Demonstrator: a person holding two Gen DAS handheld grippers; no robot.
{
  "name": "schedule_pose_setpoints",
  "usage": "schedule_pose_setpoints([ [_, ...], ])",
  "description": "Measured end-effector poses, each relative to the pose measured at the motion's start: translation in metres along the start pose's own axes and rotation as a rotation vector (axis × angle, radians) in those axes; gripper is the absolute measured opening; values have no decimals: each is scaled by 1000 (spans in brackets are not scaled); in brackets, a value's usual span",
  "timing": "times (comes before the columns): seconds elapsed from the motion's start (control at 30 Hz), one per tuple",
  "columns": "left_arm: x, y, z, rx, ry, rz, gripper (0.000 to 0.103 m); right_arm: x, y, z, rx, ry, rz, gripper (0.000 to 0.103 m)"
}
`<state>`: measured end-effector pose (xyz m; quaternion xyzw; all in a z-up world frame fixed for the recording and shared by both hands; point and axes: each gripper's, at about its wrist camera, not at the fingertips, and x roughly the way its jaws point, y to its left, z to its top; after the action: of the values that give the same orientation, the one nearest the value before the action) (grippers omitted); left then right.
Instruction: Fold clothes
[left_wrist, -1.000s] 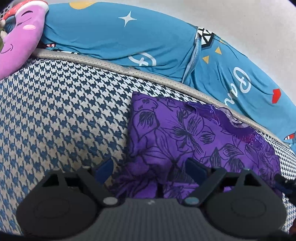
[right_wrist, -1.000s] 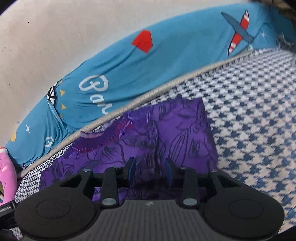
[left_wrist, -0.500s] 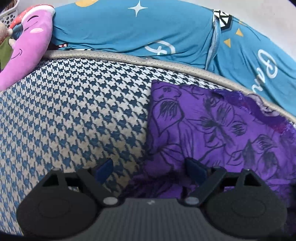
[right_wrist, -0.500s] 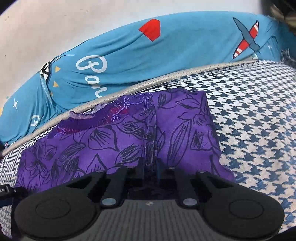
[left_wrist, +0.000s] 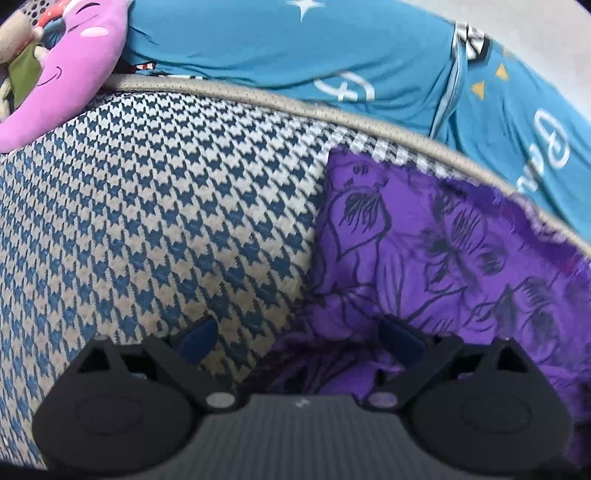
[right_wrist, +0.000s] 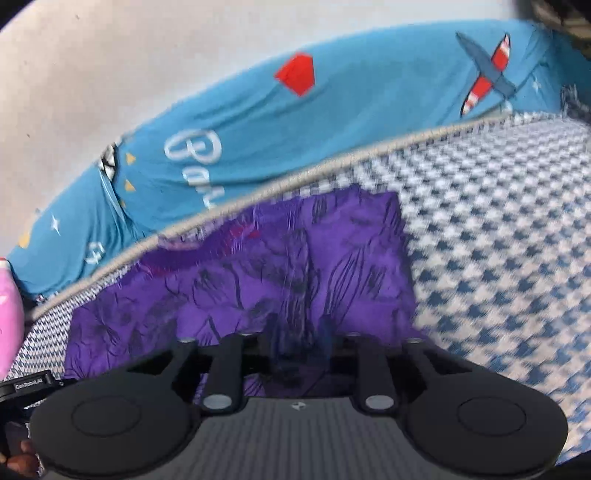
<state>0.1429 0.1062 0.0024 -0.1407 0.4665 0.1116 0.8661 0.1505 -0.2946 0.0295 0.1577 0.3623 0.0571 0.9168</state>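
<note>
— Left hand-held gripper (left_wrist: 297, 338) is sitting with its blue-padded fingers spread wide, nothing between them; one pad is hanging over houndstooth weave, the other over the edge of the purple garment (left_wrist: 443, 266).

— And the right hand-held gripper (right_wrist: 297, 328)?

— Its fingers are standing close together, and a ridge of the purple cloth is running up between them. That view is blurring badly, so I cannot tell whether the pads are actually pinching the fabric.

— Where is the garment lying?

— It is lying flat on the mattress (left_wrist: 147, 221), up against the beige piped edge (left_wrist: 258, 94). The cloth is thin and slightly crinkled, printed with black outline flowers and leaves, and it is showing a straight side edge and a squared corner. A frilly, darker trim is running along its far side.

— What is the mattress cover looking like?

— A coarse knit in blue and cream houndstooth.

— Anything behind it?

— A smooth blue sheet (left_wrist: 295, 48) with white stars, lettering, a red shape and an aeroplane print is bunching against the pale wall (right_wrist: 110, 66). A pink plush toy (left_wrist: 74, 70) with a stitched smile is resting at the left corner.
</note>
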Motion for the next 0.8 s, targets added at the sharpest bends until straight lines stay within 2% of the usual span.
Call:
schedule_pose_setpoints([
  [0.03,-5,0,1,-4,-9,-9,98,-6,-3,2,-10,-19,-5,46],
  [0.07,-9,-1,1,4,-25,-13,98,-10,-6,3,-20,-35,-14,57],
  [0.1,-13,-3,1,14,-40,-17,98,-14,-9,4,-29,-50,-23,64],
  [0.2,-21,-11,0,61,-77,-26,98,-17,-19,4,-42,-64,-24,76],
  [0.57,-30,-35,-6,155,-133,-55,98,5,-41,0,-29,-28,-3,85],
  [0.77,-31,-40,-8,173,-139,-68,98,16,-42,-4,-23,-6,-1,84],
  [0.8,-32,-40,-9,173,-140,-68,98,18,-43,-4,-15,2,4,76],
])
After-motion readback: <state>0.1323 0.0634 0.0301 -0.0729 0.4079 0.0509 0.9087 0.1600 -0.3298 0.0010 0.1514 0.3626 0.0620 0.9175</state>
